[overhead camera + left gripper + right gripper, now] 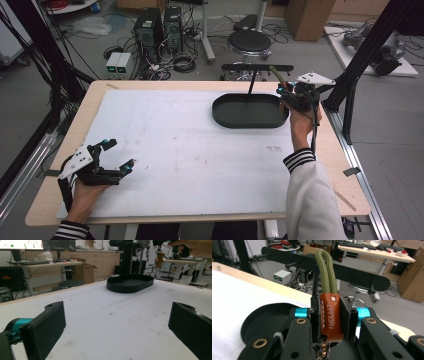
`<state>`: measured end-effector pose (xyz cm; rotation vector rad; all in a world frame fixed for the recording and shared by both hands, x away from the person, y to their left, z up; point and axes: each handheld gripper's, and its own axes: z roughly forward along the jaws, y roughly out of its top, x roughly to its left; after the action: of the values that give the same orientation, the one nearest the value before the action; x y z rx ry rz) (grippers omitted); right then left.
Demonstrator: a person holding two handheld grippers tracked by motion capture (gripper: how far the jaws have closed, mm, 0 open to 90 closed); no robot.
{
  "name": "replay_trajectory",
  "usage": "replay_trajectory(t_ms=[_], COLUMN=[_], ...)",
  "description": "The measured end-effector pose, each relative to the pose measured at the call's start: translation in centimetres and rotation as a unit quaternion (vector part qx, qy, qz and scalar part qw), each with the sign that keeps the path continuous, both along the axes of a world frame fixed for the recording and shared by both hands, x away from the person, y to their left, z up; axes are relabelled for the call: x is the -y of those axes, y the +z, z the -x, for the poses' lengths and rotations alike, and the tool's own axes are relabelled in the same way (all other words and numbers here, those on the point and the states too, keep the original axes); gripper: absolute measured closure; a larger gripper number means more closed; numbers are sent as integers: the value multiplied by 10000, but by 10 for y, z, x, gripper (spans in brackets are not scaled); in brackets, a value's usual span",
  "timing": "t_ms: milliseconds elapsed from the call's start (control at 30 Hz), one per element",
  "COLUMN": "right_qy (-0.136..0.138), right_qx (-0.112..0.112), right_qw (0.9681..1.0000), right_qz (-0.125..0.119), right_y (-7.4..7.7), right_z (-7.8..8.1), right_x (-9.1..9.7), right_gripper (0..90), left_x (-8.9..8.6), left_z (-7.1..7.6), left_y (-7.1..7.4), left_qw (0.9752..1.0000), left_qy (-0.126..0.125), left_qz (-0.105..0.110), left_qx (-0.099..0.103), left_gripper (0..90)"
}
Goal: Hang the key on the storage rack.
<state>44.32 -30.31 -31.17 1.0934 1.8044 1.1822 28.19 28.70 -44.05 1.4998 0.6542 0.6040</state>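
While clamping keychain (329, 315), right claw (330, 317) raised.

Two tongs: left (119, 156), right (329, 317). One key strap (330, 315), one black tray (250, 111), one hanger stand (256, 67), one desk (175, 150).

Each hand-held gripper (114, 156) is black with teal accents, brass-ringed screws and a grey three-cornered plate. White sleeves (310, 200) end in black-striped cuffs.
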Motion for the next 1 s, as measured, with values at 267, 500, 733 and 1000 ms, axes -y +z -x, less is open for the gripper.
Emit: replay_trajectory(t_ms=[267, 500, 733, 1000], right_qy=[-220, -340, -353, -291], right_qx=[10, -66, -101, -171], right_qw=[9998, 9994, 9993, 9994], right_qz=[-20, -14, 46, 121], right_y=[-7, -16, -19, -23], right_z=[-10, -19, -23, -26], right_x=[-4, -7, -12, -17], right_gripper=[736, 736, 736, 736], left_x=[-5, -4, -5, -4], left_z=[5, 8, 8, 8], left_y=[-11, -12, -13, -13], left_qw=[9999, 9997, 9996, 9996], left_qy=[100, 189, 206, 217], left_qz=[116, 104, 114, 105], left_qx=[6, 123, 133, 140], left_gripper=[17, 17, 17, 17])
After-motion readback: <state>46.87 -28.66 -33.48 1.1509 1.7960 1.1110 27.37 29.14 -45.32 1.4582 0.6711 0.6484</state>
